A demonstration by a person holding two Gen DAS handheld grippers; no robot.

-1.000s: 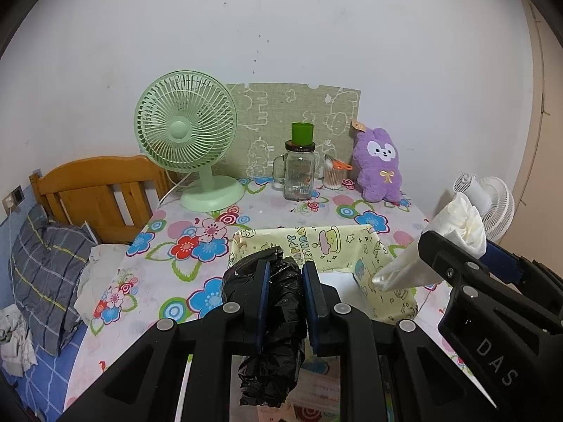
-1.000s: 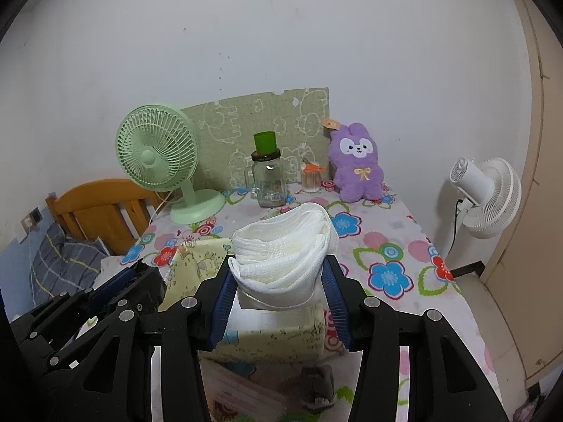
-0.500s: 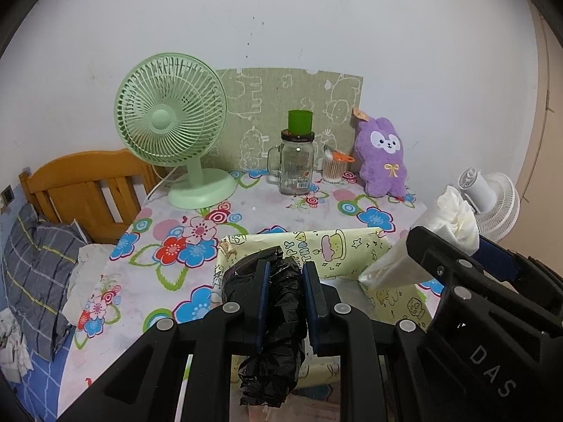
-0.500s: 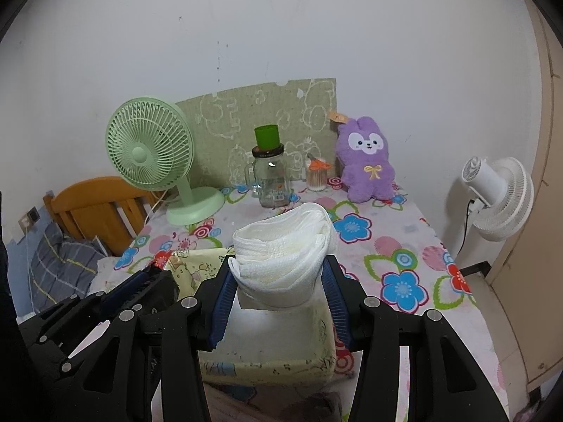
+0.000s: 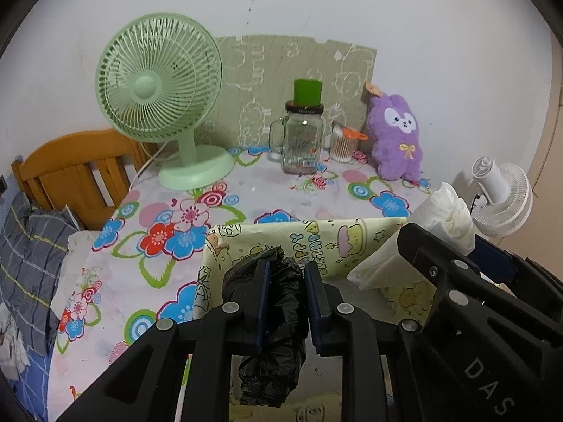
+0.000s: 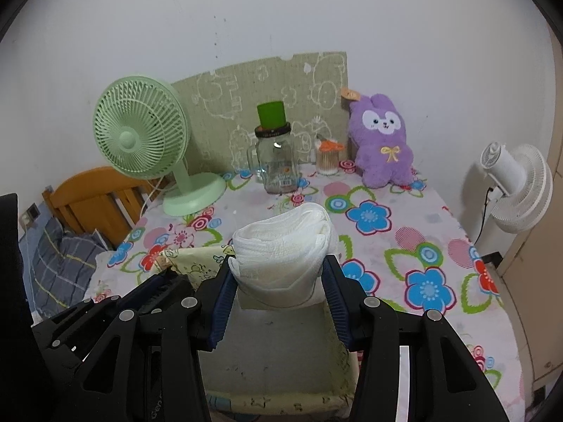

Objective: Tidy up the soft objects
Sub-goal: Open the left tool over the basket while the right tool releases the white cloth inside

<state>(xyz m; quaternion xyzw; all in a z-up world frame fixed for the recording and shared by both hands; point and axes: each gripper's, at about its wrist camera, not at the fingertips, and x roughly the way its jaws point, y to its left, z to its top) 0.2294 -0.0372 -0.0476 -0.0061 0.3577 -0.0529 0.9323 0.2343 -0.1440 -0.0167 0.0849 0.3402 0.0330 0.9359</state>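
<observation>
My left gripper (image 5: 286, 276) is shut on a crumpled black plastic bag (image 5: 278, 330) and holds it over the near left part of a yellow cartoon-print box (image 5: 316, 242). My right gripper (image 6: 278, 274) is shut on a folded white cloth (image 6: 285, 249) above the same box (image 6: 274, 351), whose grey bottom shows bare below it. In the left wrist view the right gripper (image 5: 422, 246) and the white cloth (image 5: 443, 218) appear at the right, over the box's right side.
On the flowered table (image 6: 404, 246) stand a green fan (image 5: 162, 91), a glass jar with a green lid (image 5: 304, 137), a cotton-swab cup (image 5: 341, 144) and a purple plush bunny (image 5: 397, 137). A wooden chair (image 5: 74, 172) is left. A white fan (image 6: 517, 183) is right.
Both grippers have moved forward and lower over the box with their loads still held. The box now lies closer beneath them.
</observation>
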